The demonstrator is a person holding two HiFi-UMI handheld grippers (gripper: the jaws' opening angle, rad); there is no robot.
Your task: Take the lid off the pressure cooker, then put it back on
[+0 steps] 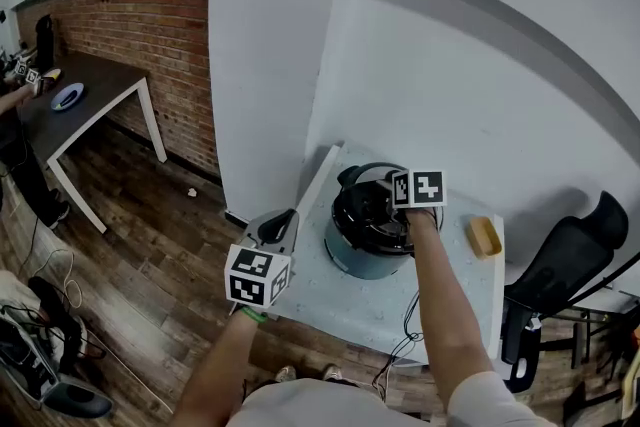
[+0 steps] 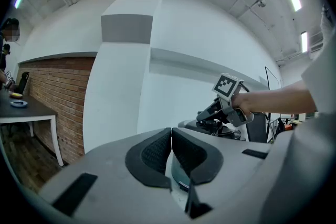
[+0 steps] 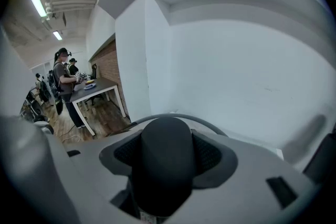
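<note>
Right gripper view: the right gripper (image 3: 168,150) is seen clamped on the black lid handle (image 3: 166,176) of the pressure cooker (image 1: 350,255), which is set mid-frame on the table (image 1: 400,310), nearer its left edge, with bare tabletop below. The left gripper (image 2: 171,134), jaws together and empty, is held at that edge.

Glossy lid (image 1: 366,211), matt handle (image 3: 164,162) — rough brick wall (image 1: 150,30)

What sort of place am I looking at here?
Probably an office or lab workspace, not a home kitchen: brick wall, office chair, a white-legged work table, and the pressure cooker sitting on a small table.
</note>
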